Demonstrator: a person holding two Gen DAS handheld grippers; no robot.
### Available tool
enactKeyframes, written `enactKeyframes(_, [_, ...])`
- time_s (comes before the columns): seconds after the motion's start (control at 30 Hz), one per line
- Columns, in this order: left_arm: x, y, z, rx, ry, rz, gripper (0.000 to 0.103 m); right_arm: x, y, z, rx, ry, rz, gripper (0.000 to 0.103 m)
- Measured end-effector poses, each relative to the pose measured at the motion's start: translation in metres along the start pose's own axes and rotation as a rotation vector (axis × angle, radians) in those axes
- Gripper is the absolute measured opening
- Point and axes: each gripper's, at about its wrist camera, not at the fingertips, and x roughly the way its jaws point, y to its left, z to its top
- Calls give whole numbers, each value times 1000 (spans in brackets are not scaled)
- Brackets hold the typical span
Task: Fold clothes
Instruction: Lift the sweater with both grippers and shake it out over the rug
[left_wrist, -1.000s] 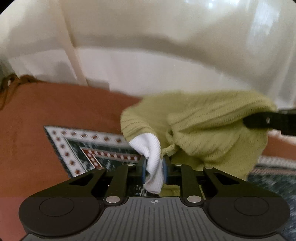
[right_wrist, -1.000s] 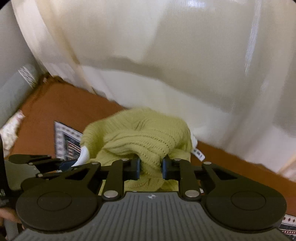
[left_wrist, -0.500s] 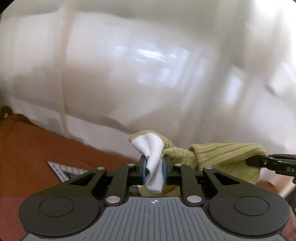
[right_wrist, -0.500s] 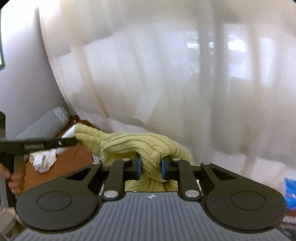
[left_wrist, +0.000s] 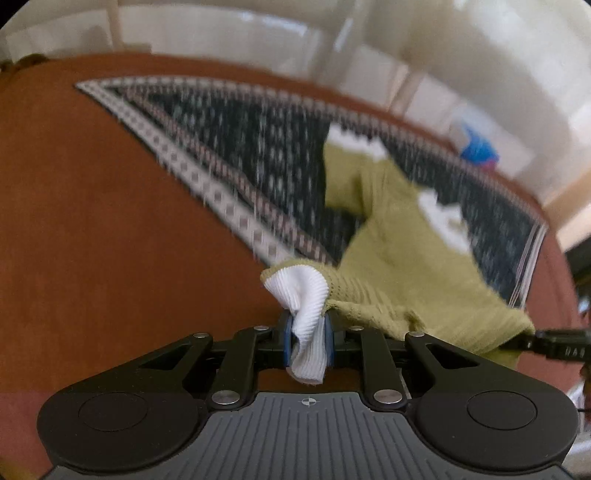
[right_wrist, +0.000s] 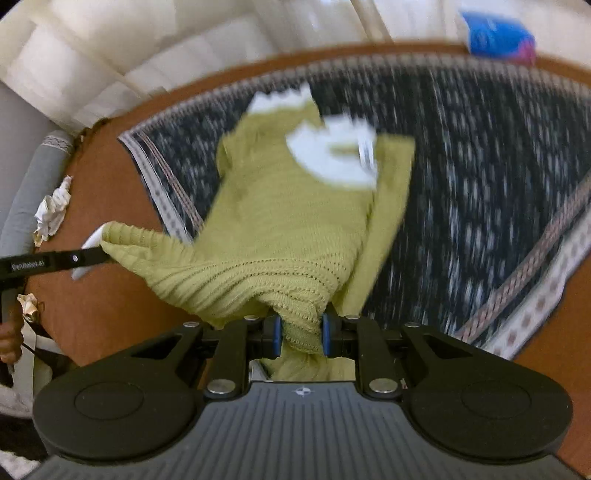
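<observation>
Spreading out ahead of both grippers, an orange-brown bedcover fills most of each view, with a dark patterned rug that has a pale dotted border lying on top of it. White curtains hang beyond the far edge. The pictures are blurred away from the grippers, so fine detail on the rug is hard to read.

The green knit sweater stretches forward from the grippers over the rug, its far end with white trim and a white collar patch lying ahead of the right gripper; whether that far part rests fully on the rug or hangs just above it cannot be told. The near hem runs sideways between the two grippers.

The left gripper is closed tight on the white ribbed cuff at one corner of the sweater, the cloth bunched between its blue pads. The right gripper is likewise clamped on a gathered fold of the green knit, with cloth hanging below its fingers.

To the right gripper's left, beyond the other gripper's finger, crumpled white paper lies on the bedcover beside a grey bolster. A small blue packet sits far ahead to its right.
</observation>
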Motion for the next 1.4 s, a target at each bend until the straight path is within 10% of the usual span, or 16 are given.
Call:
enactKeyframes(0.17, [24, 5, -32, -11, 116, 37, 18, 21, -4, -21, 1, 63, 5, 25])
enactKeyframes(0.27, [33, 10, -39, -52, 151, 49, 49, 23, -8, -19, 8, 68, 24, 32])
enactKeyframes(0.53, [-12, -3, -23, 21, 46, 86, 80, -16, -24, 1, -58, 42, 48, 57])
enactKeyframes(0.8, [28, -56, 33, 139, -74, 32, 85, -40, -33, 39, -89, -122, 35, 64])
enactKeyframes(1.13, [117, -91, 70, 159, -29, -30, 85, -25, -29, 41, -104, -66, 59, 64])
enactKeyframes(1.27, [127, -91, 71, 179, 26, -102, 61, -25, -24, 41, -102, -83, 53, 64])
enactKeyframes(1.33, [131, -93, 73, 221, 61, -144, 6, -22, -22, 41, -94, -86, 47, 64])
enactKeyframes(1.4, [131, -94, 73, 258, 67, -172, 0, -16, -16, 39, -84, -78, 37, 64])
